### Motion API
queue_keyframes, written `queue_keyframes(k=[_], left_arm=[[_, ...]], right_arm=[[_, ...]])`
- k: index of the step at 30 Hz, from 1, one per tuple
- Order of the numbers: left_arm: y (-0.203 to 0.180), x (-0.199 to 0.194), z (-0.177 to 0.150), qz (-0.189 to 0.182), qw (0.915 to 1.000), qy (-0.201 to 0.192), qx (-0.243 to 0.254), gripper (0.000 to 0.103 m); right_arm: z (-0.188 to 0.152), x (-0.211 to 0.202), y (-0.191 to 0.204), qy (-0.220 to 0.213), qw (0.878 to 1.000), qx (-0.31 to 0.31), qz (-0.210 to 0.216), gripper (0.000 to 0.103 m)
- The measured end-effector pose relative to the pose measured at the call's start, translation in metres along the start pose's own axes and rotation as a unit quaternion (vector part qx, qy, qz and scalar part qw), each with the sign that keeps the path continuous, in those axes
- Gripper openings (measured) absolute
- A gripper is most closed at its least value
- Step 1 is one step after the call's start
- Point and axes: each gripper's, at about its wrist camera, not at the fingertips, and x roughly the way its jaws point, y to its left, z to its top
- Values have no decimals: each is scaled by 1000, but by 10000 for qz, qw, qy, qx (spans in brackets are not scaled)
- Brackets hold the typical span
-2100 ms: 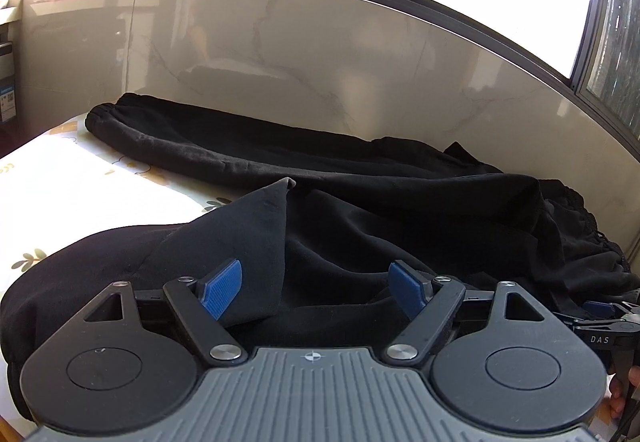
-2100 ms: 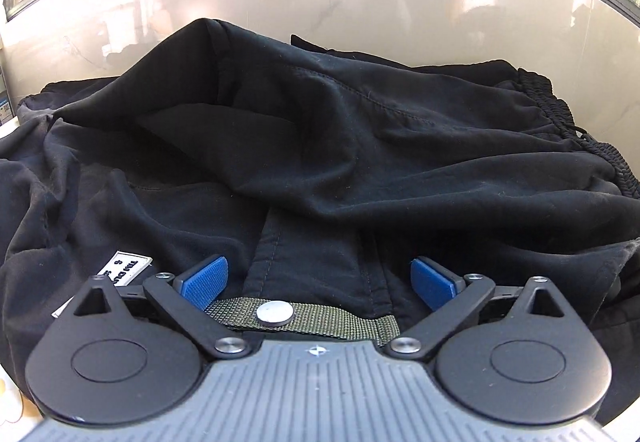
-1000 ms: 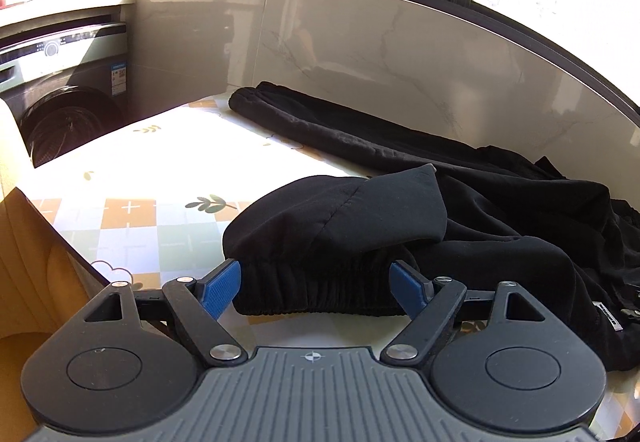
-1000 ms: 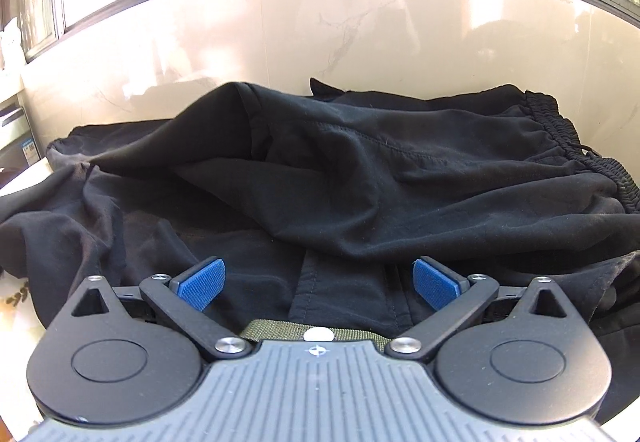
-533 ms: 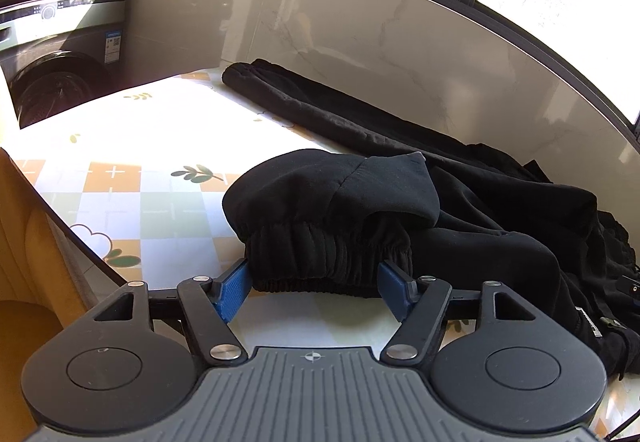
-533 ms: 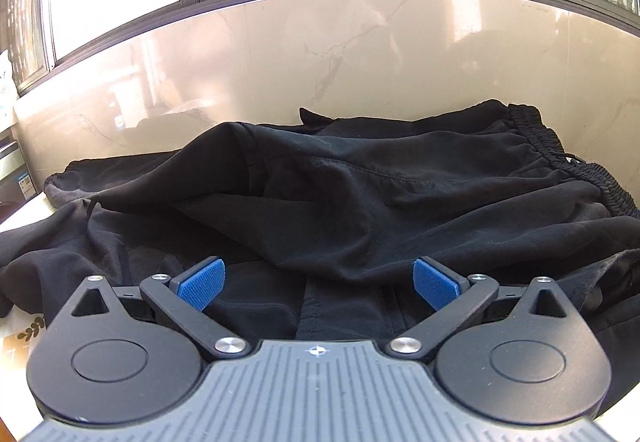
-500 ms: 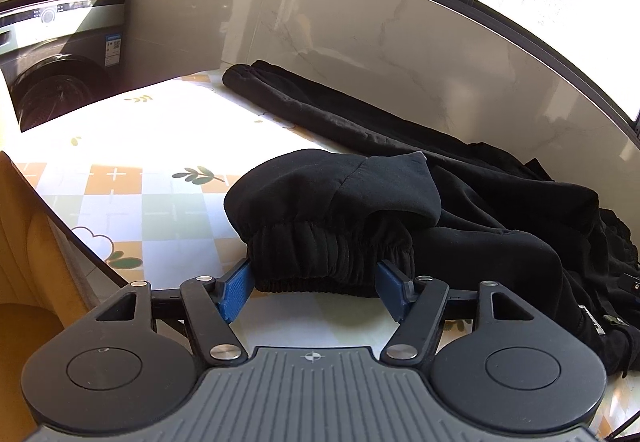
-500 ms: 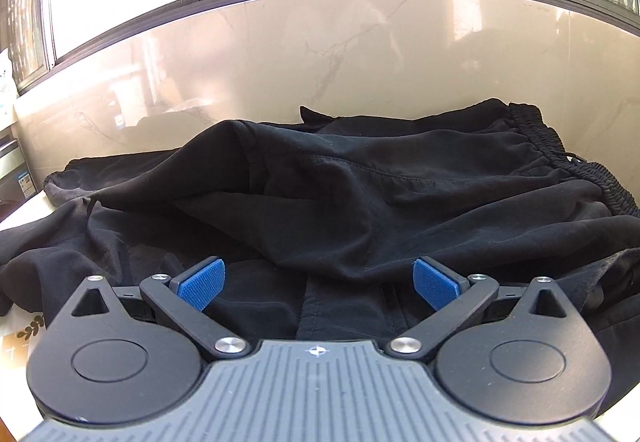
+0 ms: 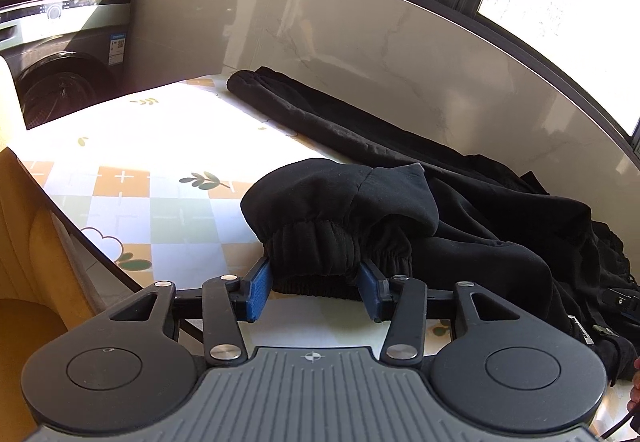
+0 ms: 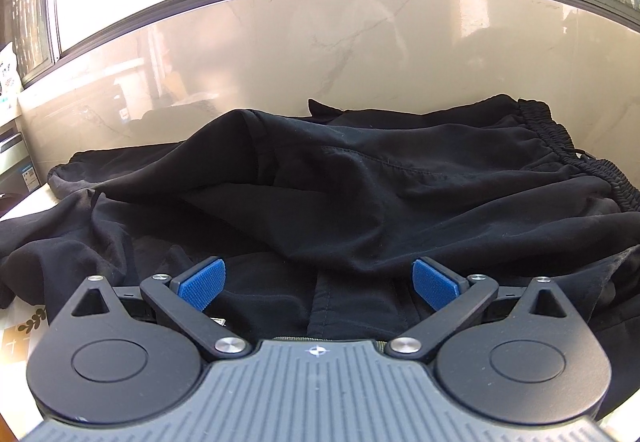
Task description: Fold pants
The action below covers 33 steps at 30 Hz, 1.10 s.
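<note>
Pants [image 9: 460, 226] of black cloth lie in a heap on the table [image 9: 160, 145], along the marble wall [image 9: 360, 53] below the windows. At the near left end of the heap one leg ends in a ribbed cuff [image 9: 320, 258], and this cuff sits between the blue pads [image 9: 258, 292] of the left gripper [image 9: 314, 292]. The jaws are closing on it; both pads already touch the sides of the cuff and the cloth bunches up between them. The cuff rests on the table near its front edge. The leg above it is folded over in a round hump.

The other leg [image 9: 320, 113] stretches away to the far left, close against the wall, and its end lies flat on the patterned tablecloth. The tablecloth has orange and green squares with small leaves, and strong sun falls on it. To the far left, past the table, a washing machine [image 9: 56, 69] stands under a counter. A yellow chair [image 9: 36, 282] stands near the left corner of the table.

The right gripper [image 10: 318, 282] has its jaws spread wide, and its blue pads [image 10: 202, 284] stand apart above the wrinkled cloth without pressing it. Whether they touch the cloth I cannot tell. In front of it the upper part of the pants rises in big folds, and the elastic waistband [image 10: 576, 157] with a drawstring curves at the far right. Both grippers point forward and somewhat down at the table.
</note>
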Motion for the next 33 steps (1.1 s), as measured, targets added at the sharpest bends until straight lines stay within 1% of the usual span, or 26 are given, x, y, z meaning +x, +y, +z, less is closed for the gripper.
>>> queue_keyframes(k=[3, 7, 11, 14, 18, 21, 23, 25, 26, 28, 30, 32, 33], left_arm=[[2, -10, 0, -202, 9998, -28, 2, 43], [1, -18, -7, -321, 9994, -32, 86, 37], [-1, -15, -10, -415, 9991, -22, 66, 36], [-4, -8, -11, -452, 9989, 76, 24, 36], [-2, -8, -9, -336, 9994, -30, 40, 37], [2, -10, -4, -137, 9997, -185, 35, 38], [2, -11, -1, -67, 9995, -322, 42, 39], [2, -10, 2, -68, 9991, -421, 28, 45], [2, -7, 4, -80, 9989, -461, 16, 47], [0, 0, 7, -56, 9988, -484, 53, 53], [0, 9, 10, -19, 9989, -464, 82, 55], [1, 16, 12, -15, 9989, -462, 85, 55], [1, 18, 12, -32, 9988, -477, 92, 50]], right_arm=[[1, 0, 0, -13, 10000, 4, -9, 102], [3, 0, 1, -62, 10000, -7, 32, 102], [4, 1, 4, -82, 9999, -32, 66, 102], [3, -1, 4, -97, 9999, -76, 69, 102], [1, -4, -1, -74, 10000, -28, 16, 102], [1, -5, -4, -67, 10000, 58, 7, 102], [1, -5, -5, -78, 9999, 88, 34, 102], [1, -4, -4, -84, 9999, 86, 55, 102], [2, -4, -3, -83, 9999, 75, 67, 102], [1, -4, -2, -82, 9999, 46, 75, 102], [1, -5, -2, -99, 9999, 20, 54, 102], [1, -7, -4, -113, 9999, 43, 20, 102], [0, -8, -5, -118, 9999, 70, 6, 102]])
